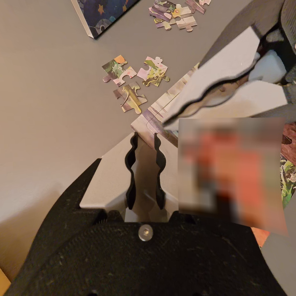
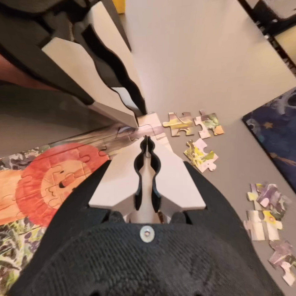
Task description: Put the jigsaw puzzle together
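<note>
The assembled part of the jigsaw puzzle [image 2: 52, 173] lies on the grey table [image 1: 48, 80] and shows an orange lion; its pale corner also shows in the left wrist view [image 1: 149, 121]. My left gripper [image 1: 145, 134] is open by a narrow gap, and its tips rest against the near edge of that corner. It also shows in the right wrist view [image 2: 141, 117]. My right gripper [image 2: 146, 137] is shut, with its tips down on the puzzle near the same corner. It also shows in the left wrist view [image 1: 165, 125]. Three loose pieces [image 1: 130, 97] lie just beyond the corner.
A pile of several more pieces [image 1: 174, 16] lies farther out, at the right in the right wrist view [image 2: 265, 208]. A dark blue box with stars [image 1: 102, 14] sits at the table's far side. A yellow object [image 2: 120, 6] is at the top edge. Only a small space, under 4 cm, lies between the two pairs of fingers. From either gripper's tips it is about 11 cm to the jigsaw puzzle [image 2: 52, 173].
</note>
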Available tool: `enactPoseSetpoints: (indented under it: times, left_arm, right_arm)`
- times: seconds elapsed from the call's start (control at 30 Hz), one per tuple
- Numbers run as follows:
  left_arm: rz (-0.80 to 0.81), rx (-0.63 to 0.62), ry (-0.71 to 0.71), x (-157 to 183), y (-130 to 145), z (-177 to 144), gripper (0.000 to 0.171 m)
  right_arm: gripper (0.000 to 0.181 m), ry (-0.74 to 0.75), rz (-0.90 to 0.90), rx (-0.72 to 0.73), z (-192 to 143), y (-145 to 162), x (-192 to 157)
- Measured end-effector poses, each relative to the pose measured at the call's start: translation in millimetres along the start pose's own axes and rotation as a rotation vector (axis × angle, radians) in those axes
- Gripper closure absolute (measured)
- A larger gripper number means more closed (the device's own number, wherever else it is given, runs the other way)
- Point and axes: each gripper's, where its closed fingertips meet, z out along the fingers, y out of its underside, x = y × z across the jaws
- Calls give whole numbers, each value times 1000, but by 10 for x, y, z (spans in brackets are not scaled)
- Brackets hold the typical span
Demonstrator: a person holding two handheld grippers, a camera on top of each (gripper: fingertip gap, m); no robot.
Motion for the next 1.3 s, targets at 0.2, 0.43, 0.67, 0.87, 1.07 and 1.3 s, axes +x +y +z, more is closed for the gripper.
enactPoseSetpoints:
  times: [0.2, 0.43, 0.67, 0.87, 1.07, 1.3]
  left_arm:
    - [2, -2, -2, 0, 1, 0, 152]
    - [2, -4, -5, 0, 2, 0, 152]
    - [-1, -3, -2, -3, 1, 0, 152]
    - [-4, -3, 0, -4, 2, 0, 153]
    - [-3, -3, -1, -6, 3, -1, 153]
    - [-2, -4, -3, -7, 5, -1, 153]
  right_arm:
    - [181, -105, 32, 5, 13, -23, -153]
    - [181, -100, 45, 9, 25, -30, -125]
    - [181, -464, 20, -18, -111, 26, -707]
    - [181, -136, -75, 18, -52, 21, -264]
    - [181, -603, -136, -26, -321, 186, -1042]
    - [181, -233, -135, 31, -144, 89, -445]
